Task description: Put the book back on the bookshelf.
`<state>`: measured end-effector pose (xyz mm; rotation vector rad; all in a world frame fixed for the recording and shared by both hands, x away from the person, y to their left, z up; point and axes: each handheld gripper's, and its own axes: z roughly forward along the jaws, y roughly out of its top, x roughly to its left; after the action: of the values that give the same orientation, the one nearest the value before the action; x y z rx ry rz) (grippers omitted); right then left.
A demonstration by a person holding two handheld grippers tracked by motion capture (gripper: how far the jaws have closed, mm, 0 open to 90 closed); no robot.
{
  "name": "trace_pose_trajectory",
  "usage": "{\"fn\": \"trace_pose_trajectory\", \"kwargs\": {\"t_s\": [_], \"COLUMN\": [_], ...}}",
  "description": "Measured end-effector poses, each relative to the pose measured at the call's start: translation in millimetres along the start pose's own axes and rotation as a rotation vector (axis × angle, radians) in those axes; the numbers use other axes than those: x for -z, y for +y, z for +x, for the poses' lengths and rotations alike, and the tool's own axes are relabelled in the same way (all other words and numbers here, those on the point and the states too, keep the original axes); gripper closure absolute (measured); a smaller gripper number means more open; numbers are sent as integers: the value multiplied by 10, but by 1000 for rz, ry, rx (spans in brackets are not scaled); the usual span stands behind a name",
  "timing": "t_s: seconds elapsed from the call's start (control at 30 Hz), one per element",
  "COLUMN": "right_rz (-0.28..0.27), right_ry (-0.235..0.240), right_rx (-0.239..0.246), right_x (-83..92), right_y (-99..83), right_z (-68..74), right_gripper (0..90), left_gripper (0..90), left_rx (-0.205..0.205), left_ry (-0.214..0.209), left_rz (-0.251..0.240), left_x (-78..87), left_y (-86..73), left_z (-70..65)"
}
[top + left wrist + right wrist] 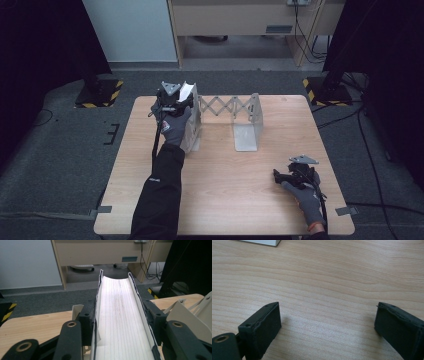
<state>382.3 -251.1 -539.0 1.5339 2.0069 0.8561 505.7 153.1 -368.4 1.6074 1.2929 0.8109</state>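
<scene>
A book (120,322) was gripped in the left gripper (176,102), held w/ its page block facing up between the two black jaws. In the left gripper view the pages were seen as a pale, off-white band w/ fine lengthwise lines and a faint darker streak down the middle. The block was bowed into a shallow trough, and a thin dark cover edge ran along each side, flaring outward at the far end. The jaws were clenched on both covers, pads pressed flat against them.

In the high view the book was seen as a small white shape at the gripper's tip, above the far-left part of the tabletop (225,200), right at the left end plate of a grey expandable book rack (227,117). The rack was made of upright metal plates joined by a scissor lattice; its nearest plate appeared at the right edge of the left gripper view. Whether the book touched the rack couldn't be told.

The right gripper (287,176) was rested low on the near-right tabletop, well apart from the rack. Its jaws were released, spread wide w/ bare wood grain between them.
</scene>
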Motion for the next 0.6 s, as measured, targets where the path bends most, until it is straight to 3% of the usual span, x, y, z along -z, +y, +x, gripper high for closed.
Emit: {"fn": "trace_pose_trajectory", "kwargs": {"t_s": [0.4,0.6], "right_rz": [0,0], "right_ry": [1,1], "right_rx": [2,2], "right_x": [0,0], "right_y": [0,0], "right_z": [0,0], "right_gripper": [72,72], "left_gripper": [516,512], "left_rx": [-7,-5], "left_ry": [25,28], "left_rz": [-31,-53], "left_x": [-166,-155], "left_y": [-152,-210], "left_z": [-127,-140]}}
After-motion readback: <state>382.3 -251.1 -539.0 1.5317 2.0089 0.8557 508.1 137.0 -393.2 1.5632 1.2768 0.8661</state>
